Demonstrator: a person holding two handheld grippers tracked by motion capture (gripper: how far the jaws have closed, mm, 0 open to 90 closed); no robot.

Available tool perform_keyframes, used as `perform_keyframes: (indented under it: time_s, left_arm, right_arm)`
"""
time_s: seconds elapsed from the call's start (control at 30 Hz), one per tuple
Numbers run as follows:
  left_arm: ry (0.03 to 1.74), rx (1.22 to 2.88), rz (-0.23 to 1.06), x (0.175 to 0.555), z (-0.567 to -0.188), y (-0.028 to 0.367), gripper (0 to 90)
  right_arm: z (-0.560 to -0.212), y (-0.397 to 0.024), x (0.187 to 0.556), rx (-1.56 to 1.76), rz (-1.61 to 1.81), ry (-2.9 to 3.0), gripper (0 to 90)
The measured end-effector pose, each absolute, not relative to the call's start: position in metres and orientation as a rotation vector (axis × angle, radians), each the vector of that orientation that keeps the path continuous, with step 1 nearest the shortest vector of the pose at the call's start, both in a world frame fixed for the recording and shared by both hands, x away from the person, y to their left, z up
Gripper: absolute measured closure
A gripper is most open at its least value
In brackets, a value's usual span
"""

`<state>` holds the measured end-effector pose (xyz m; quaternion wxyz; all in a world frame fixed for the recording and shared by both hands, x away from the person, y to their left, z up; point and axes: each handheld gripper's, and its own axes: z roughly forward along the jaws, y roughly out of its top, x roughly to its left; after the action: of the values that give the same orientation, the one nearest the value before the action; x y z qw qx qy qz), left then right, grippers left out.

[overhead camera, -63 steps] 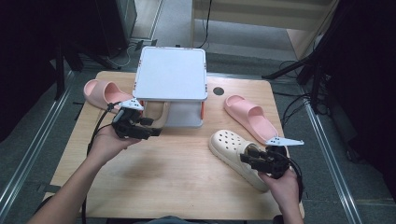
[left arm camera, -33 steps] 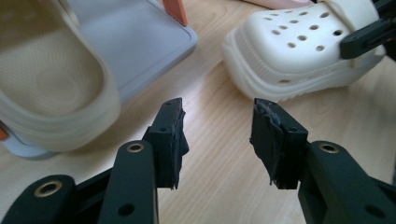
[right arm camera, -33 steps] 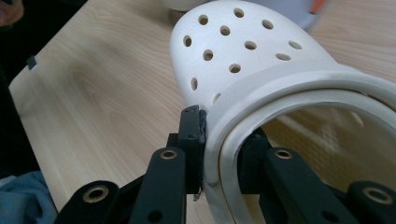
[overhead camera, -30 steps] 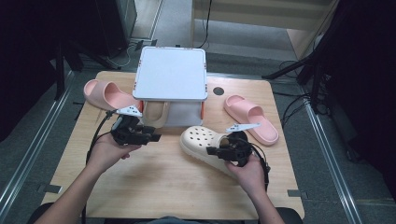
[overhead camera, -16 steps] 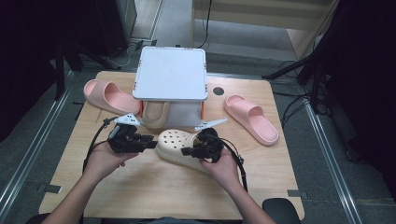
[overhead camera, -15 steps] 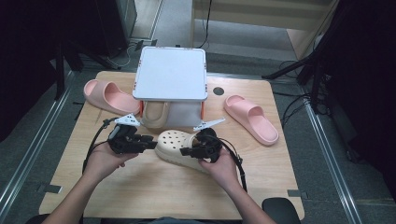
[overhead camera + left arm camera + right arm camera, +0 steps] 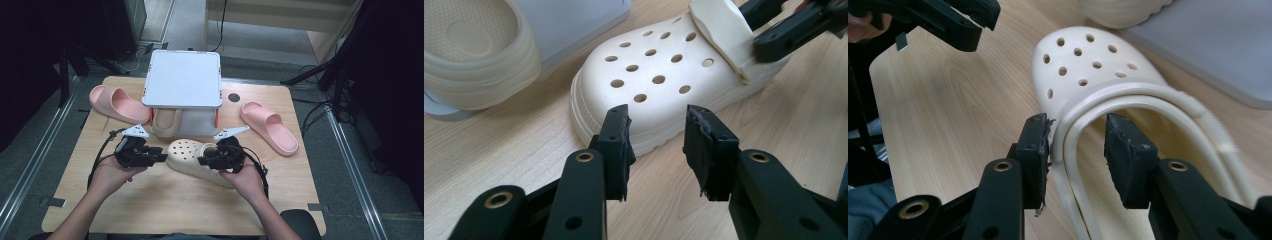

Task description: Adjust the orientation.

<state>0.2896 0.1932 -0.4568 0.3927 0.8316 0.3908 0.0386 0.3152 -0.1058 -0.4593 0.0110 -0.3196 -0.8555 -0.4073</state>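
The cream perforated foam clog (image 7: 197, 159) lies at the centre of the high view on the light wooden surface (image 7: 165, 200), just below the grey lidded box (image 7: 182, 80). The right hand-held gripper (image 7: 204, 161) straddles the clog's rim and heel strap (image 7: 1128, 97); its jaws have just been opening, and the right pad stands clear. The left hand-held gripper (image 7: 162, 156) is open, with nothing between its jaws, just short of the clog's toe.

No text, label or number is readable anywhere.
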Motion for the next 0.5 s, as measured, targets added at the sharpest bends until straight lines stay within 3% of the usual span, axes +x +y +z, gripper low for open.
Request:
perform_keyframes:
  time_s: [0.1,0.3,0.5]
  left_arm:
    - [0.992,2.114,0.088,0.287,-0.459,0.19,68.0]
    - [0.975,2.152,0.062,0.284,-0.469,0.175,80.0]
    - [0.974,2.185,0.036,0.284,-0.482,0.163,83.6]
  right_arm:
    - [-0.453,-0.116,0.315,-0.995,-1.326,-2.666,66.8]
    - [-0.45,-0.129,0.334,-1.04,-1.327,-2.682,88.7]
    - [-0.456,-0.129,0.363,-1.117,-1.333,-2.685,90.0]
